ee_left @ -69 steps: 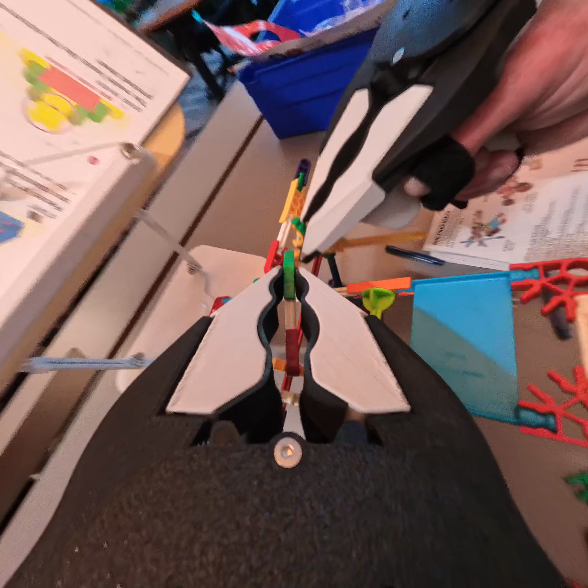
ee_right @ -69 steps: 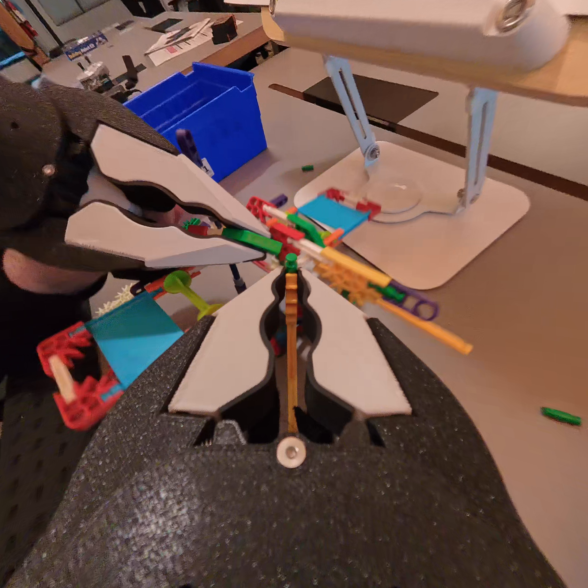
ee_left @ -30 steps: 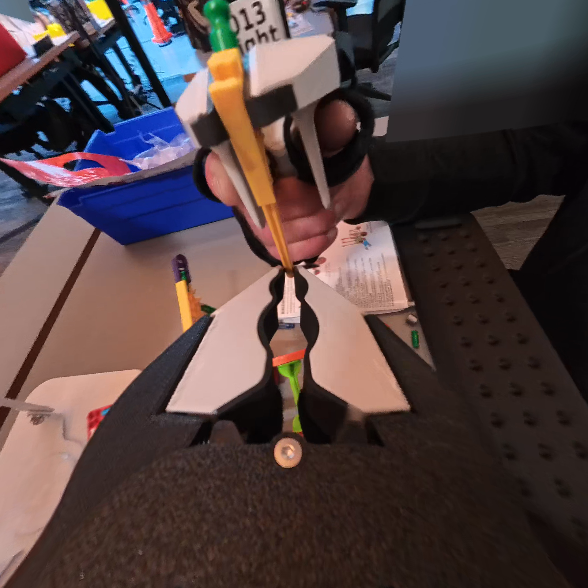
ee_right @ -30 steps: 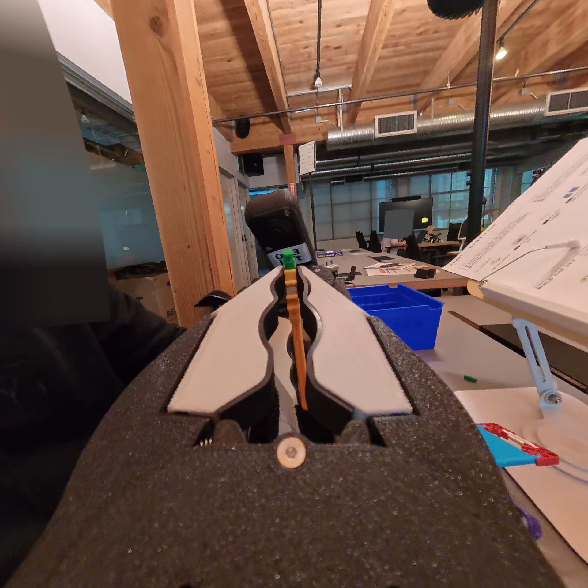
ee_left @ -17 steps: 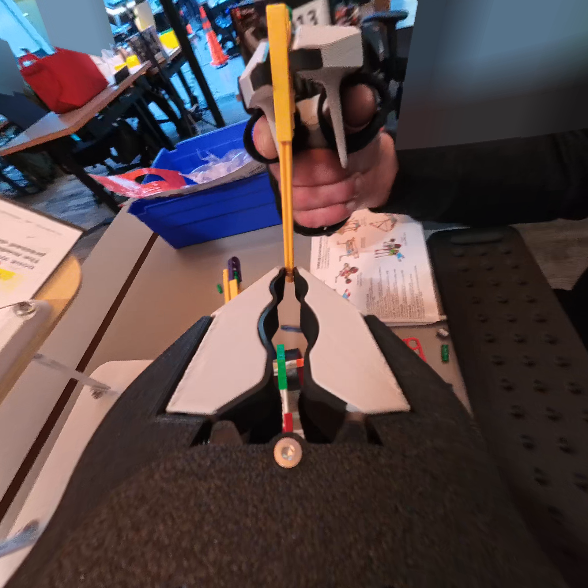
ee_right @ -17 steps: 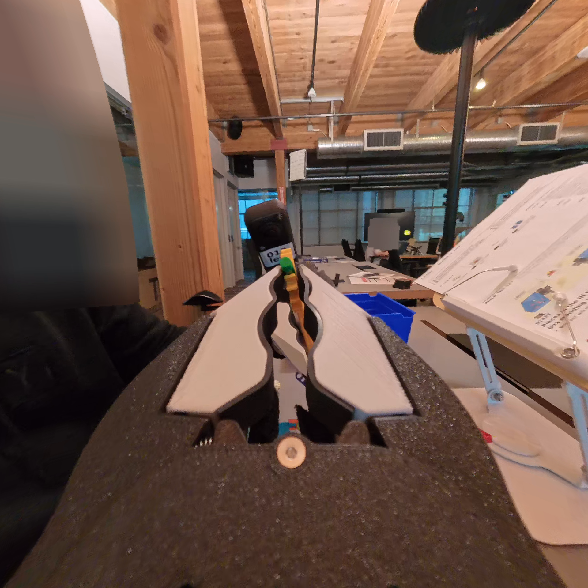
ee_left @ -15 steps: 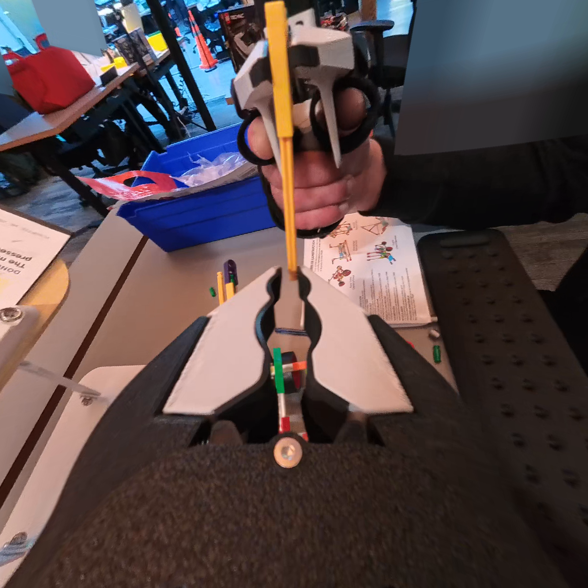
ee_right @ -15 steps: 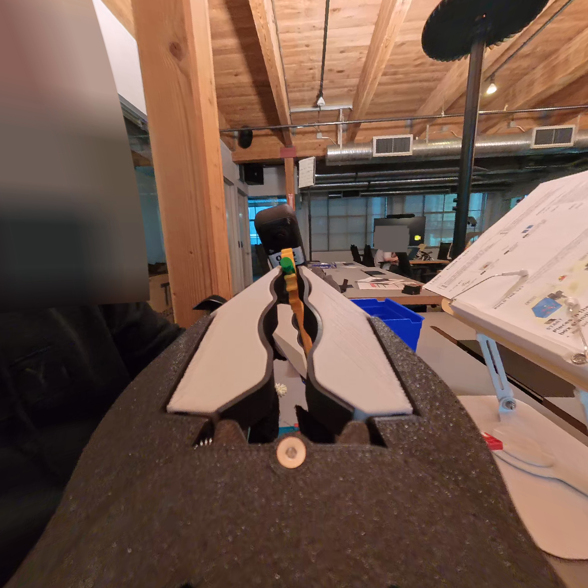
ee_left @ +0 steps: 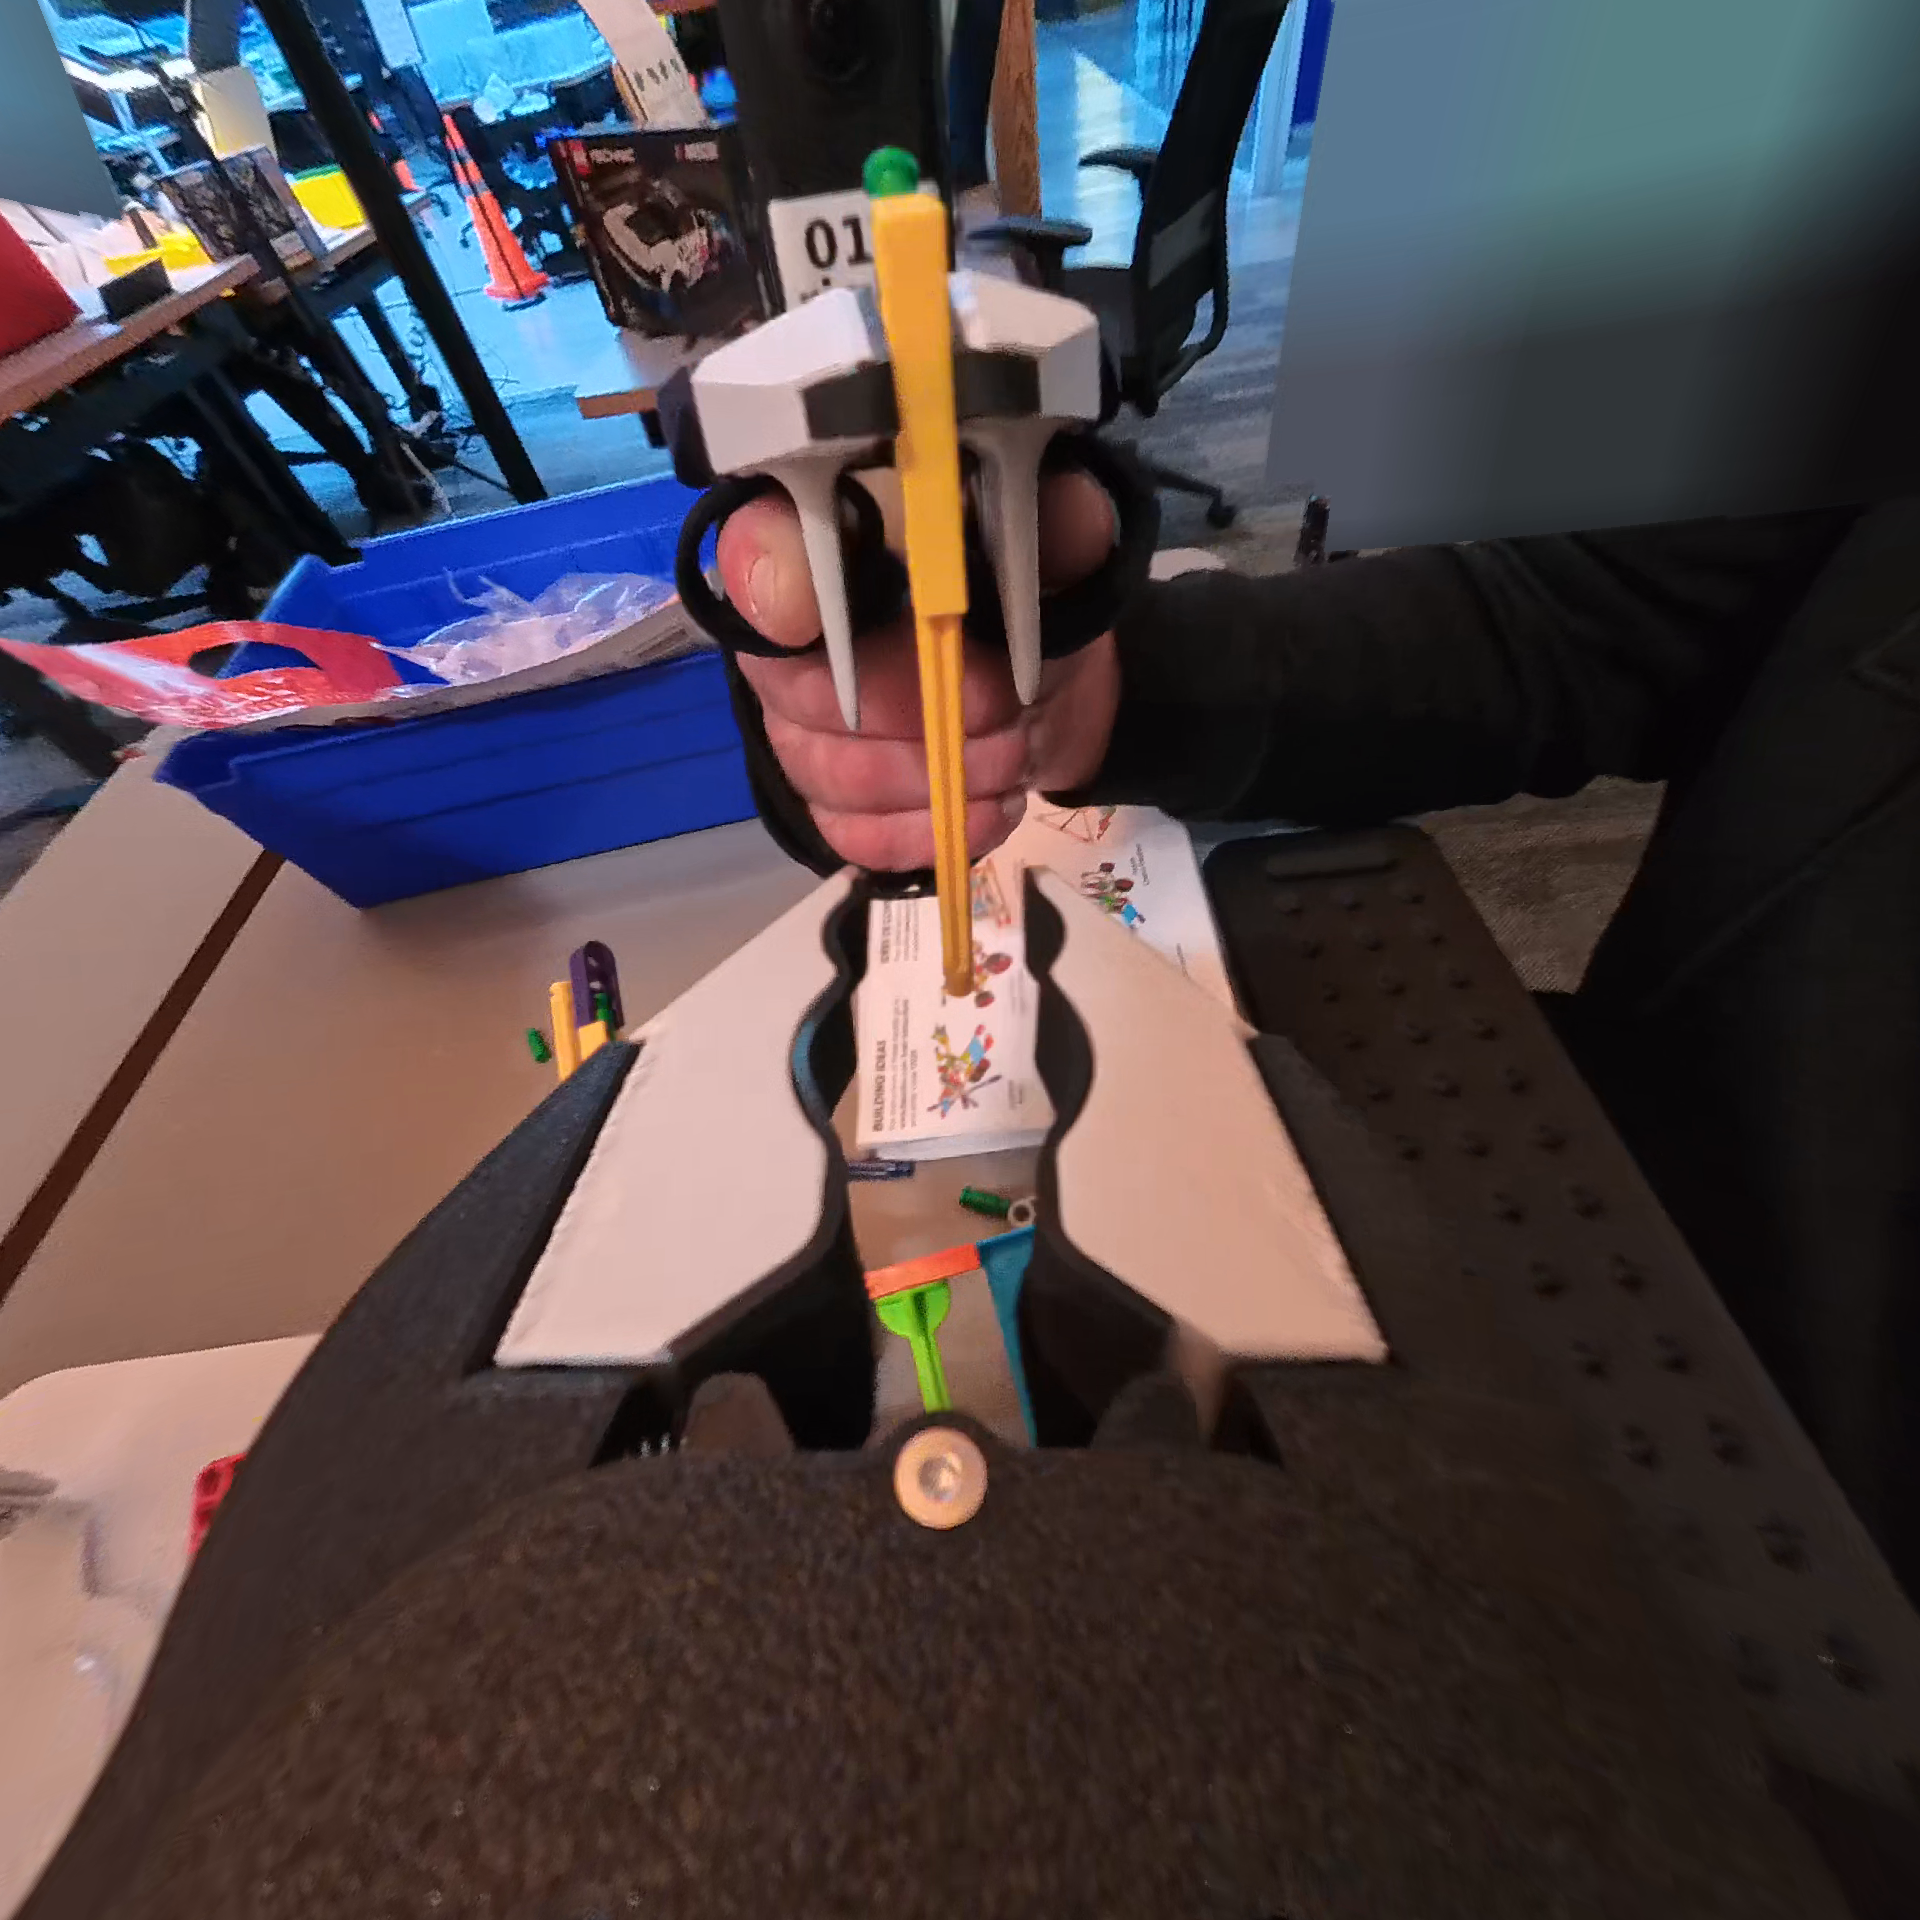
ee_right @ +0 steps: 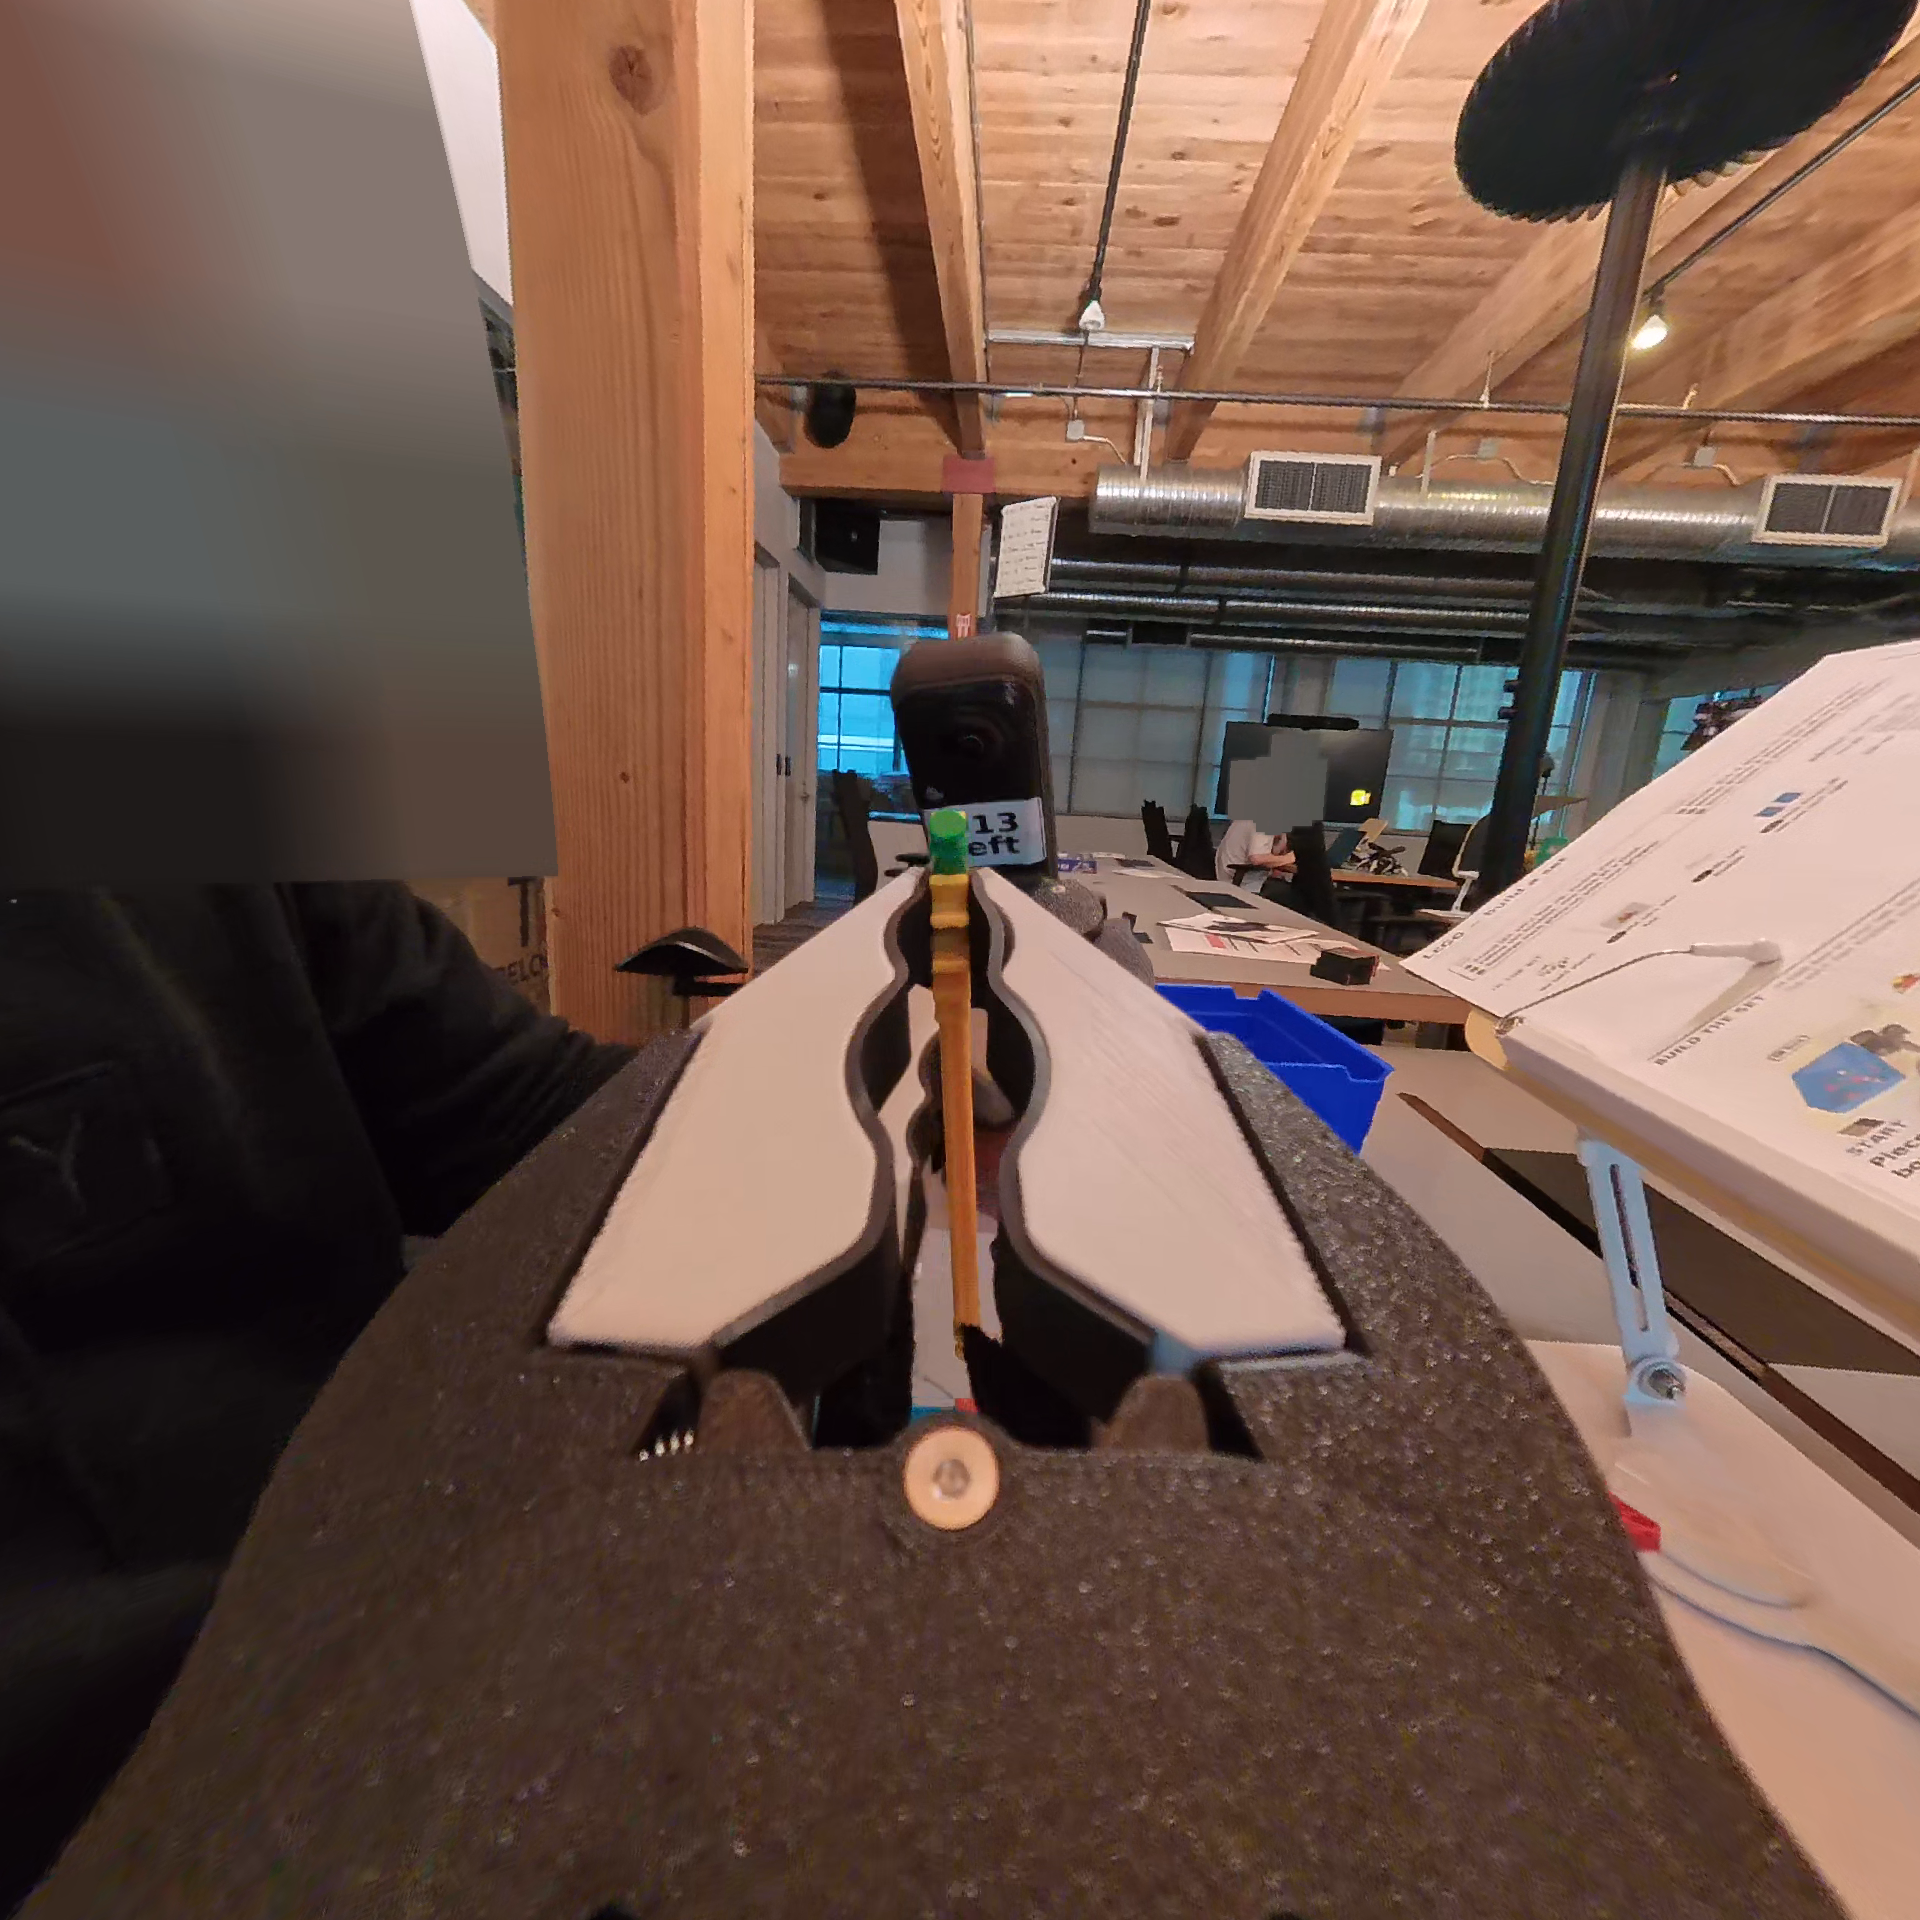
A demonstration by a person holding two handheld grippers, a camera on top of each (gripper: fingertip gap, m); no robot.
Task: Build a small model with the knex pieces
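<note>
My right gripper (ee_right: pixel 951 888) is shut on a yellow rod (ee_right: pixel 958 1091) with a green cap (ee_right: pixel 945 831) and holds it upright above the table. In the left wrist view the right gripper (ee_left: pixel 914 384) faces me in a person's hand, and the rod (ee_left: pixel 930 540) hangs down from it. My left gripper (ee_left: pixel 935 894) is open and empty. The rod's lower tip lies between its fingertips without touching either. The left gripper's black camera (ee_right: pixel 971 727) shows just beyond the rod.
A blue bin (ee_left: pixel 468 769), a printed leaflet (ee_left: pixel 945 1060) and a black perforated mat (ee_left: pixel 1455 1091) lie on the table. Below my left gripper are a green funnel piece (ee_left: pixel 914 1340), an orange rod (ee_left: pixel 925 1270) and a blue panel (ee_left: pixel 1008 1288). A page stand (ee_right: pixel 1714 987) is at right. Some 8 centimetres of space lies between my two pairs of fingers.
My left gripper, shut at the rod's lower tip 0.6 s ago, has opened wide. Since 2.3 s ago both grippers rose from the coloured assembly; the right still holds the rod.
</note>
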